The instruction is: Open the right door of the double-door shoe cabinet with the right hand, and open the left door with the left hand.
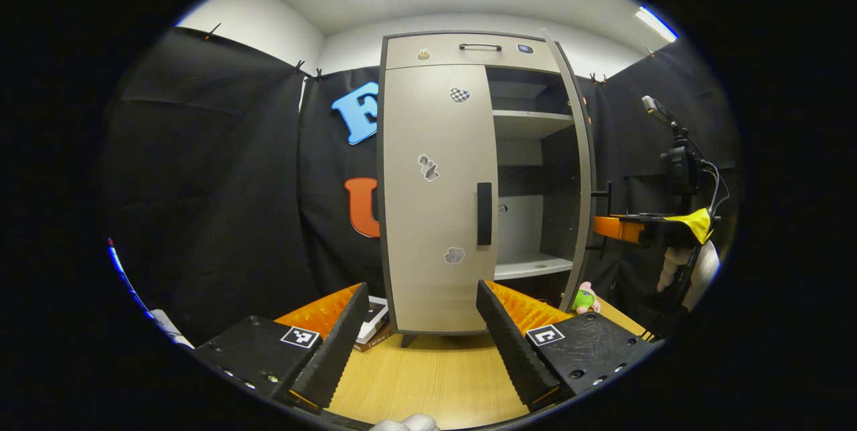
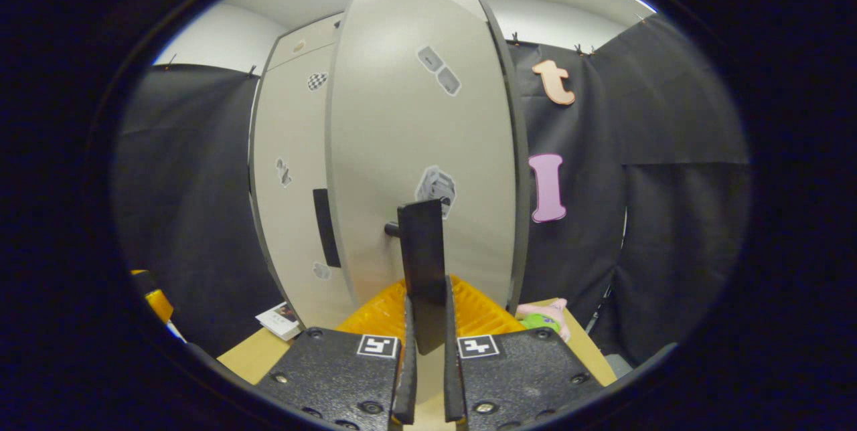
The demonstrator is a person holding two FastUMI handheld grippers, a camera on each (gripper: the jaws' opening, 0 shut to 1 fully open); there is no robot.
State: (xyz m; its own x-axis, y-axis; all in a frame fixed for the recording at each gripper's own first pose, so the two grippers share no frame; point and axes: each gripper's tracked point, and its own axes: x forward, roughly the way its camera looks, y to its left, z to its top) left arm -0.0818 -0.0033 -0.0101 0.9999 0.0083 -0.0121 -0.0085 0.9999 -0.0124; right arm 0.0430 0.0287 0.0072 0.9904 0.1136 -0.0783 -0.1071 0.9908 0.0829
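Right door [image 2: 415, 150] swung outward, upright handle [image 2: 422, 270] in jaws

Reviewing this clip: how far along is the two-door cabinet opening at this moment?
Roughly halfway. The right door is swung open, showing shelves; the right gripper is shut on its handle. The left door looks closed, its handle untouched. The left gripper is open in front of it, apart from it. Left: grasp that handle and pull.
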